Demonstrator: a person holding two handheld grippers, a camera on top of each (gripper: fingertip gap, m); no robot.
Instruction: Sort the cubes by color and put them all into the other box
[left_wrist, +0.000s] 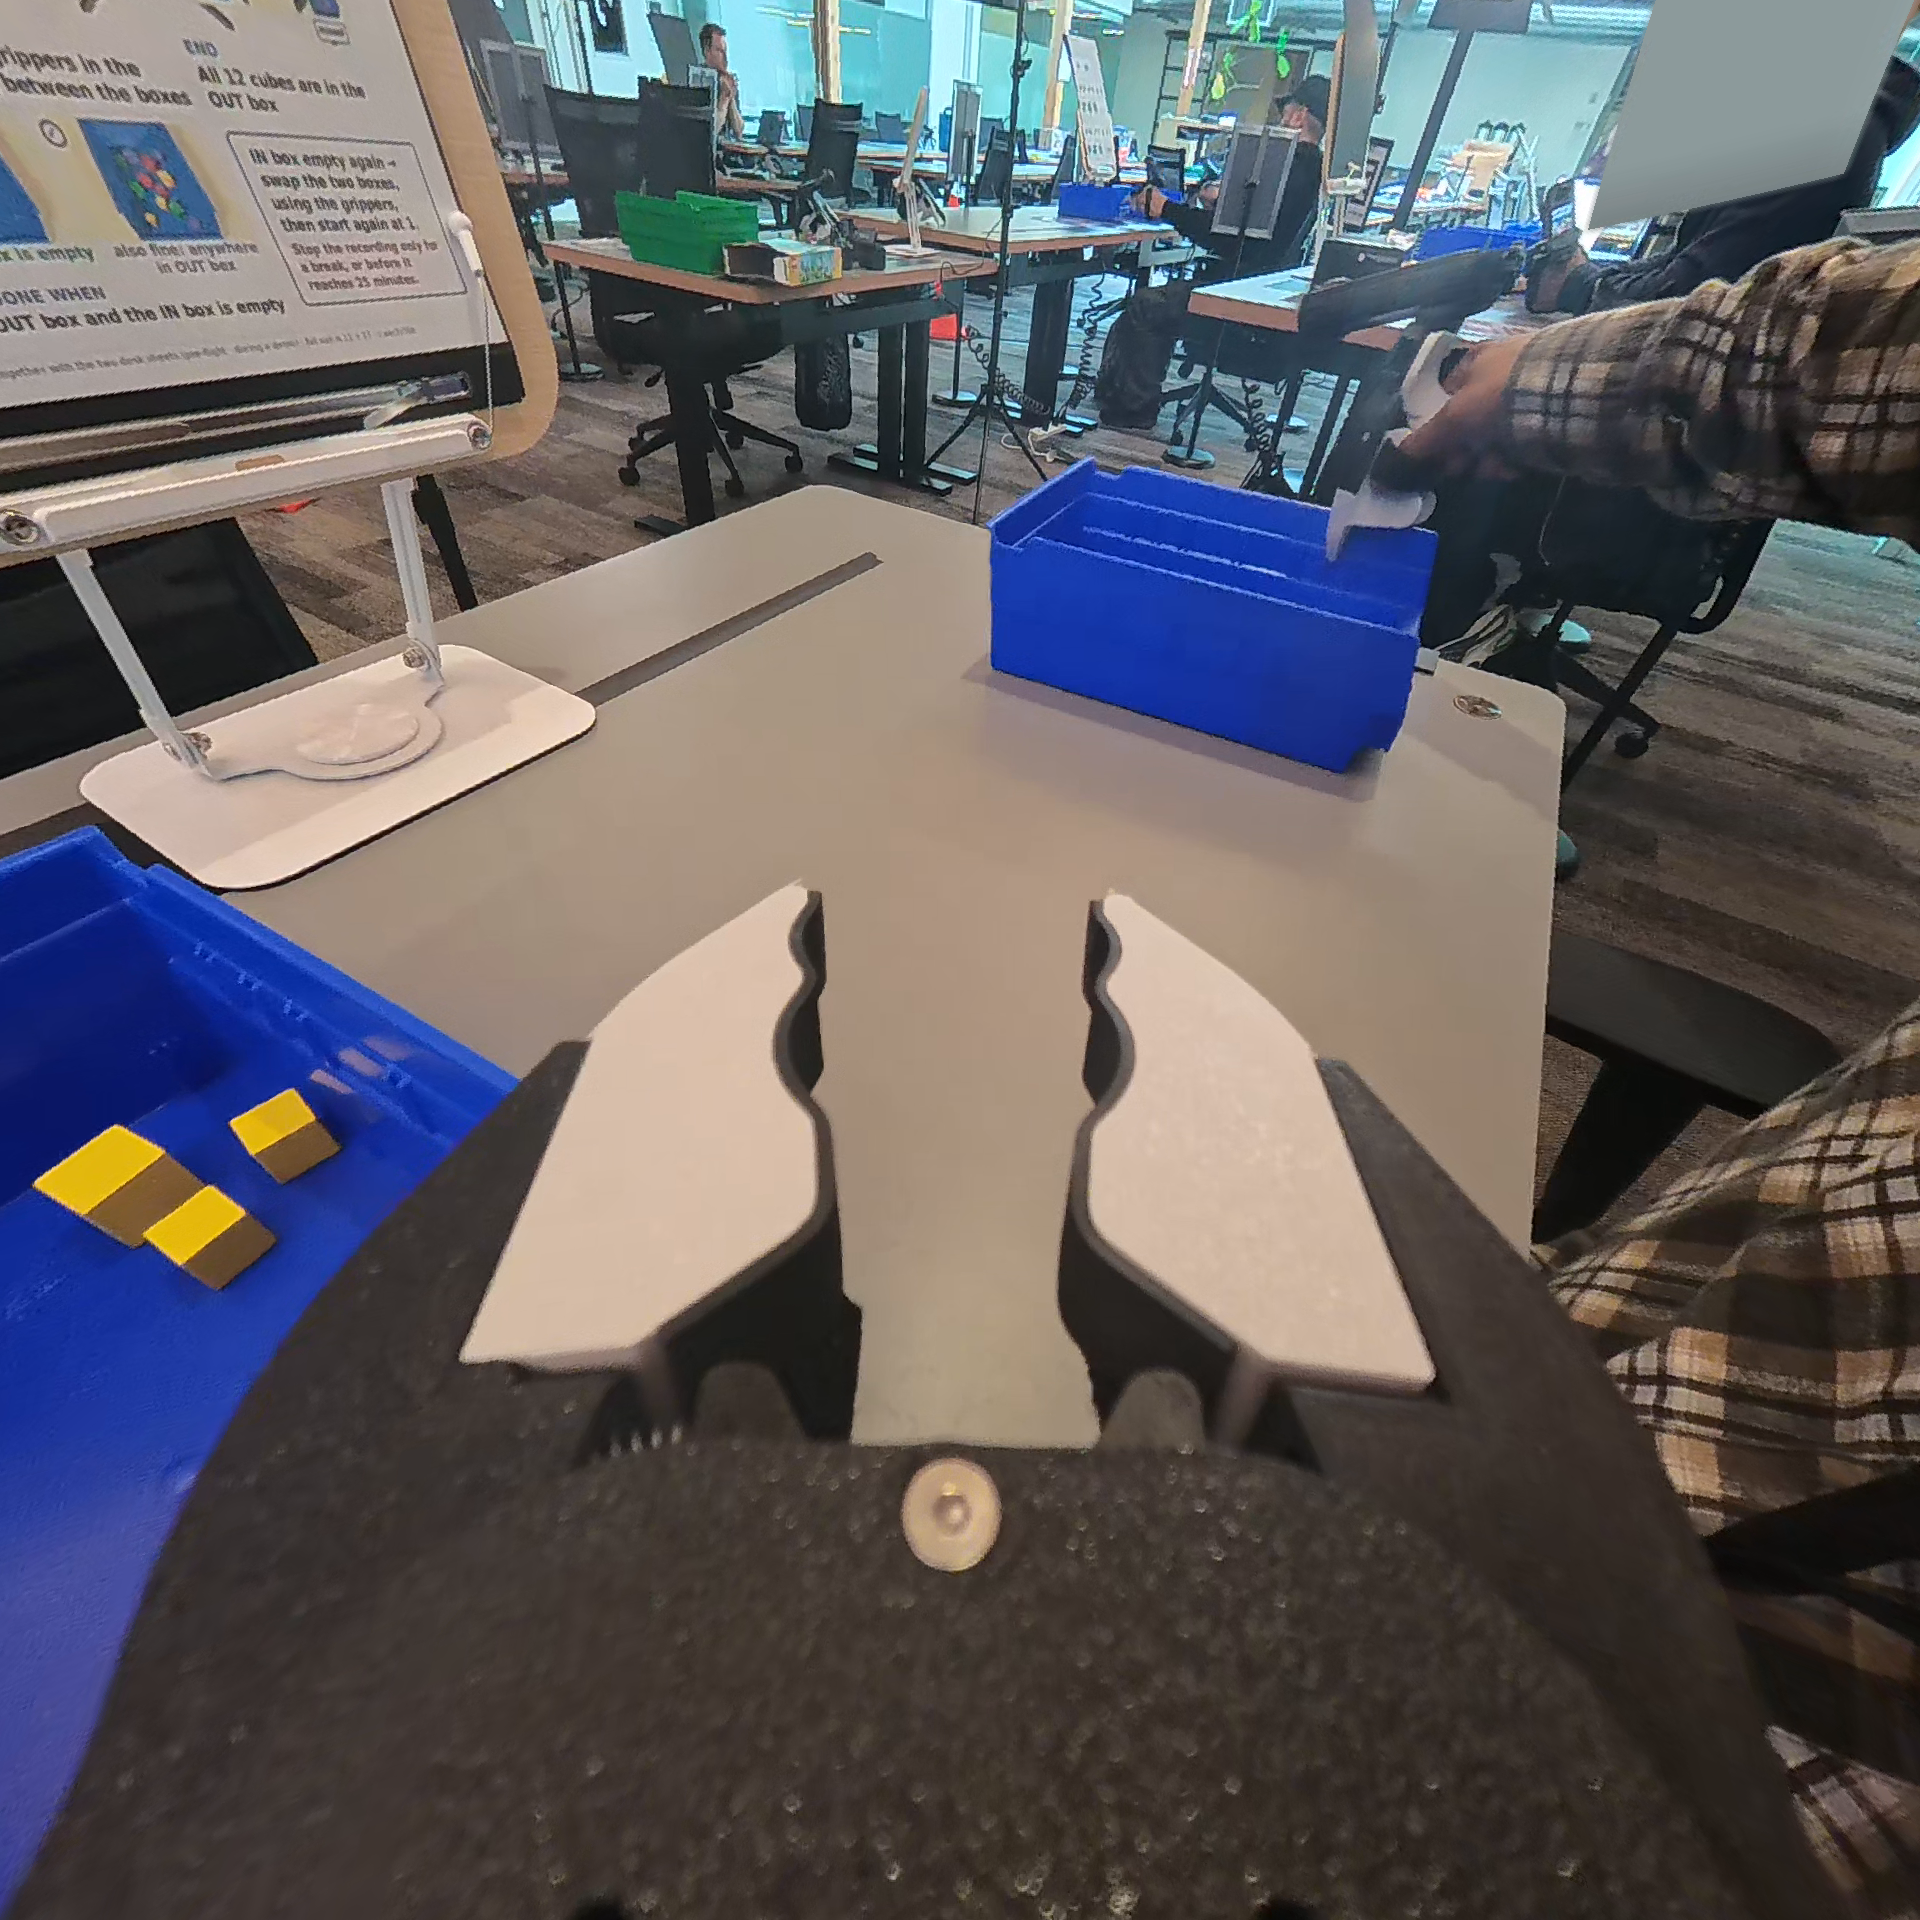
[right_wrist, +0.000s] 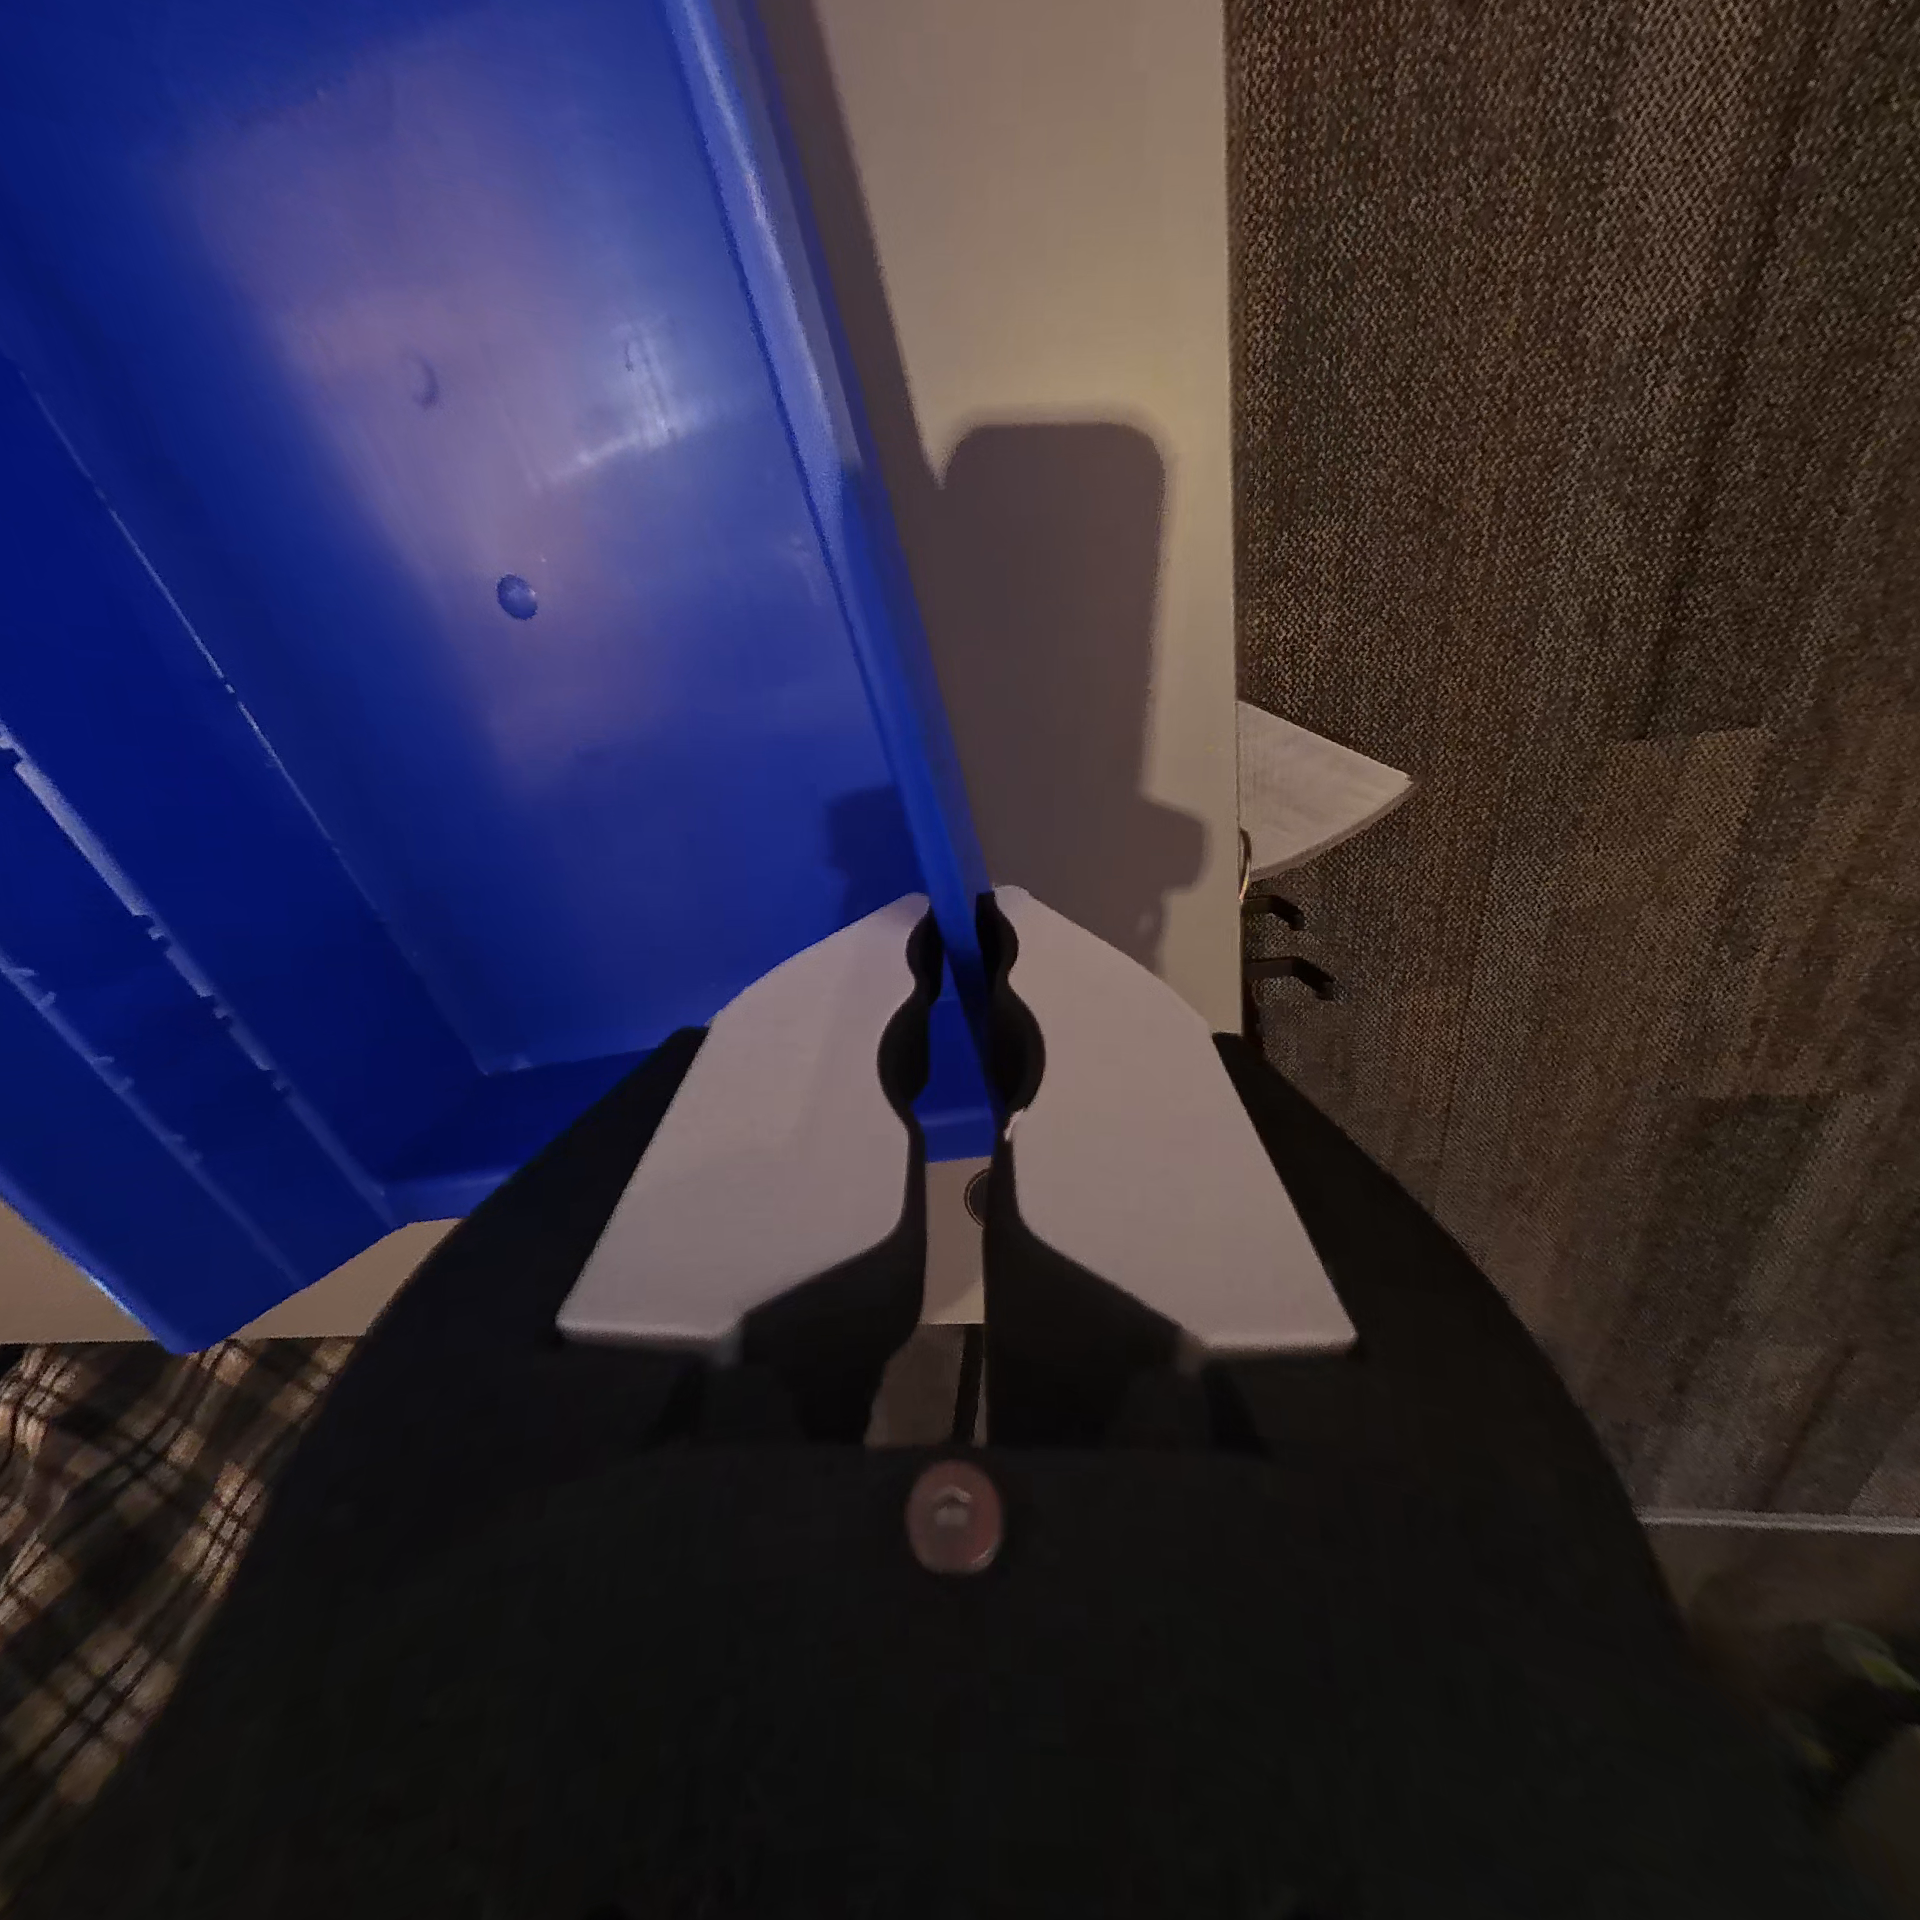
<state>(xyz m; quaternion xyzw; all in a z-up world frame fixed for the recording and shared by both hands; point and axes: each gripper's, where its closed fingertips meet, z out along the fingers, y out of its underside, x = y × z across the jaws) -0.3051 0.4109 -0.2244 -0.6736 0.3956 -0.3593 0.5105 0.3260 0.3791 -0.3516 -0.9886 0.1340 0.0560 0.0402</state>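
On grey table (left_wrist: 914, 790): left hand-held gripper (left_wrist: 951, 914) wide, empty; right hand-held gripper (right_wrist: 961, 914) clamping blue box (right_wrist: 416, 520) wall.

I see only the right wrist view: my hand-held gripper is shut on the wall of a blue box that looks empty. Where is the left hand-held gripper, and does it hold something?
Observer: The left hand-held gripper hovers open over the grey table and holds nothing.
Operator: Is there a second box, and are any cubes in it?
Observer: Yes. Across the table from your gripped box, a second blue box lies at the left hand-held gripper's left side, with three yellow cubes inside.
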